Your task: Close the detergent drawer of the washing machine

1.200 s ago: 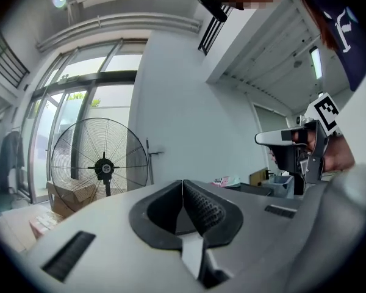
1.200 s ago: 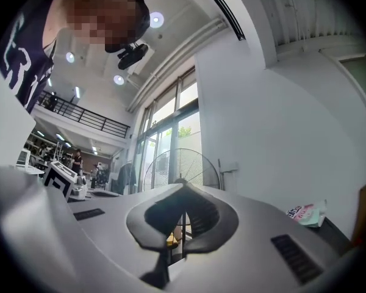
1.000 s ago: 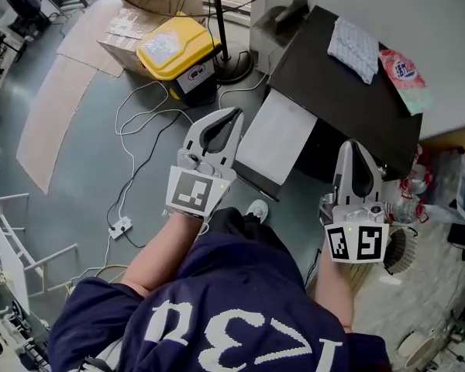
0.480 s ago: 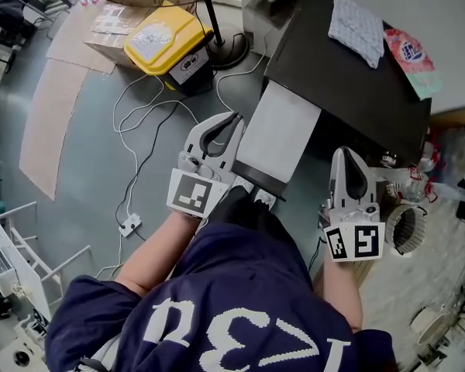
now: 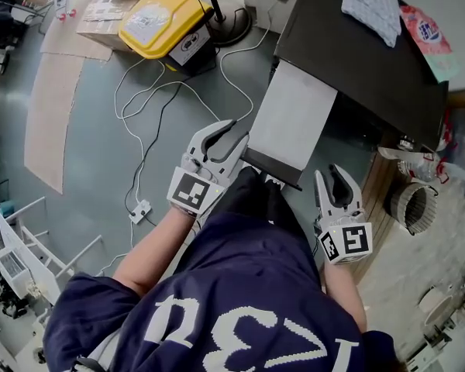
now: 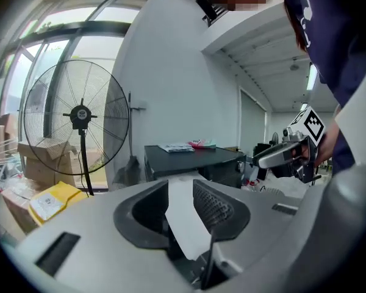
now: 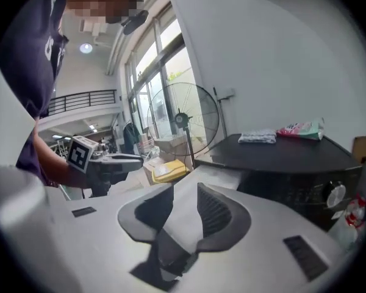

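The washing machine [image 5: 349,60] is black, its drawer [image 5: 294,122] white, the bin [image 5: 151,22] yellow, the shirt [image 5: 248,308] navy.

One washer [image 5: 356,45], with one white panel [image 5: 294,122] jutting from its front edge. On its top: one cloth [image 5: 372,6] and one pink packet [image 5: 426,29], both near the far edge. On the floor: one yellow bin [image 5: 155,23], one fan [image 6: 79,115], one power strip [image 5: 140,210], and tangled cables too mixed to count. Two grippers, the left gripper [image 5: 239,130] and the right gripper [image 5: 331,175], each with jaws just opened and gripping nothing, and each carrying one marker cube. One person [image 5: 240,301].
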`<state>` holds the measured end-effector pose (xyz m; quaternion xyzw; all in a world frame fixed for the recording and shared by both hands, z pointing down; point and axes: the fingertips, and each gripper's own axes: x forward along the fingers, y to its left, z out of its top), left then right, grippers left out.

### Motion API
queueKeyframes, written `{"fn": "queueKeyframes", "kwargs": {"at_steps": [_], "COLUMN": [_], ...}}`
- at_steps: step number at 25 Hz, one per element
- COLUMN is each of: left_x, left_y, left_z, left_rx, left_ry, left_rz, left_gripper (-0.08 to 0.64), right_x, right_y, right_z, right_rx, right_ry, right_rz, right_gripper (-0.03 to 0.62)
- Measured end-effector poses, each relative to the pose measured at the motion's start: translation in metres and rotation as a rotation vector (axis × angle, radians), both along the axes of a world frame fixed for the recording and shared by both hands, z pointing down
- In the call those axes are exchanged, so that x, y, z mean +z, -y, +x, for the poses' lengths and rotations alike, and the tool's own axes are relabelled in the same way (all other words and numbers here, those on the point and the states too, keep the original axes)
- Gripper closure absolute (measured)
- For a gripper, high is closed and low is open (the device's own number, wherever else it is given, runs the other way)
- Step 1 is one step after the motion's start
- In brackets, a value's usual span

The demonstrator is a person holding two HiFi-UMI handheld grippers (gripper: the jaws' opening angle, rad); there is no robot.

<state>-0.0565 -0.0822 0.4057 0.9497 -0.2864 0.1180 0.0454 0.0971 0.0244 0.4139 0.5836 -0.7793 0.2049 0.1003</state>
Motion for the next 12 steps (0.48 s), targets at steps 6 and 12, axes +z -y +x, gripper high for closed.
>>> {"fn": "queueKeyframes", "kwargs": {"at_steps": [6, 12], "left_x": [0.046, 0.088], "left_y": [-0.027, -0.054], "left_z": [-0.014, -0.022], "left_rx": [0.076, 0.147], "left_ry": [0.075, 0.117], "left_rz": [-0.036, -0.107], "left_gripper": [0.437, 0.411], "right_x": [0.069, 0.108], "right_y": [-0.029, -0.051], "right_z": [-0.024, -0.038], "right_rx": [-0.028, -0.080], "right_ry": [0.012, 0.094], "right_rz": [-0.155, -0.283], "right_gripper": [0.410, 0.371]}}
